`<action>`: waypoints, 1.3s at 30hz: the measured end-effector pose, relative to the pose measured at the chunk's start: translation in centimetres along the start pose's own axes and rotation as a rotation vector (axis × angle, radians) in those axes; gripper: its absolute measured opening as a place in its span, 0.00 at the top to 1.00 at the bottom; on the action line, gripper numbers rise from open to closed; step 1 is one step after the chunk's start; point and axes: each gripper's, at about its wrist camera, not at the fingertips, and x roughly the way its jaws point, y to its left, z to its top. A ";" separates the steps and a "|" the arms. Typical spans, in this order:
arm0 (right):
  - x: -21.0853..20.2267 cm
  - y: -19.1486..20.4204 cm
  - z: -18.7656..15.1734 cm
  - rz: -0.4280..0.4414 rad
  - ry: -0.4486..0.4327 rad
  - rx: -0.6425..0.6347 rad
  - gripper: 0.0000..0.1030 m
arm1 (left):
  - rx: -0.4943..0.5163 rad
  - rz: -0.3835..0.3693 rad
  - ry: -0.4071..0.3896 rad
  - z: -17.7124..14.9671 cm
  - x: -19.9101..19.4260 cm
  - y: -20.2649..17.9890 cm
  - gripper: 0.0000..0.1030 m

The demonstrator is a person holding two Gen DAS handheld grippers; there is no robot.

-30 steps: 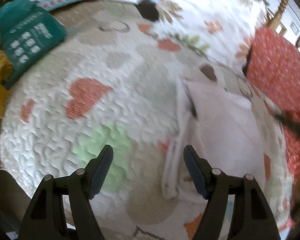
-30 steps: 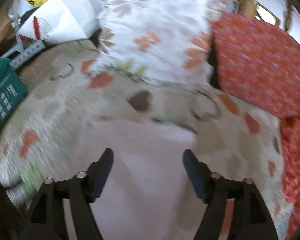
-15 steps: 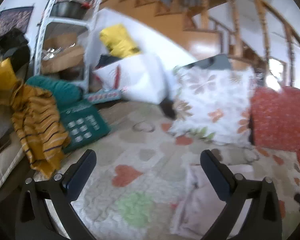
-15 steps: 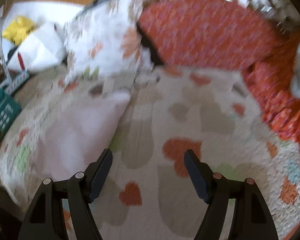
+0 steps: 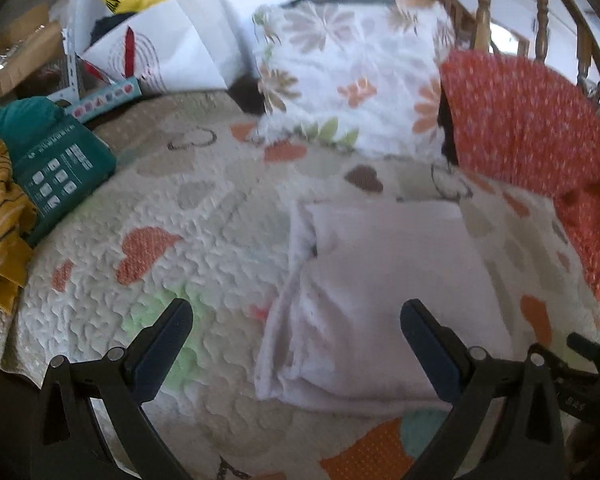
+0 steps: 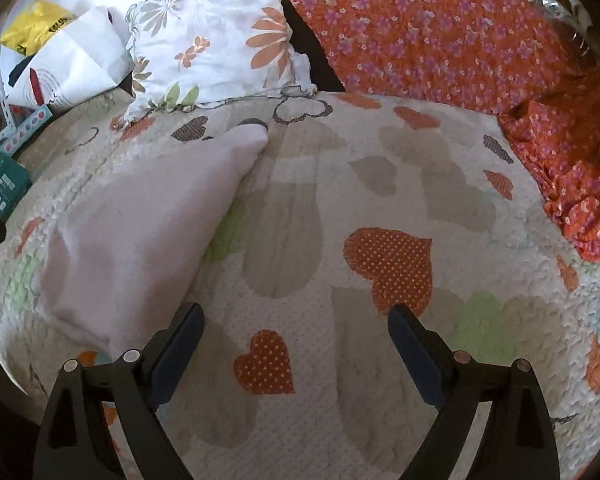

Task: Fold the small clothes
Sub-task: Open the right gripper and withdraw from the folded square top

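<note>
The folded white cloth (image 5: 384,292) lies flat on the quilt (image 5: 204,240) with the hearts. It is longer than it is wide, and its long way runs from my side up toward the flowery pillow (image 5: 352,76). In my right view the cloth (image 6: 140,232) sits to the left, with its far corner pointing at that pillow (image 6: 208,36). My left gripper (image 5: 296,332) is wide open with nothing in it, and its right finger hangs over the near edge of the cloth. My right gripper (image 6: 296,336) is opening and holds nothing; only the quilt (image 6: 380,200) is under it. A second ago my right gripper was right over the cloth, and my left one was less open.
</note>
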 end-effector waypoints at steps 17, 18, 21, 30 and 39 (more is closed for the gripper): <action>1.7 2.2 -0.7 0.008 0.034 -0.059 0.07 | 0.101 0.095 0.134 -2.4 3.1 -1.3 0.00; 1.8 2.1 -0.7 0.010 0.038 -0.055 0.07 | 0.106 0.095 0.135 -2.4 3.1 -1.4 0.00; 2.0 1.9 -0.7 0.015 0.047 -0.043 0.07 | 0.111 0.089 0.140 -2.5 3.2 -1.6 0.00; 2.2 1.8 -0.8 0.011 0.056 -0.040 0.07 | 0.107 0.095 0.187 -3.0 4.0 -1.3 0.00; 2.3 1.9 -0.9 0.007 0.060 -0.046 0.07 | 0.100 0.090 0.194 -3.1 4.1 -1.1 0.00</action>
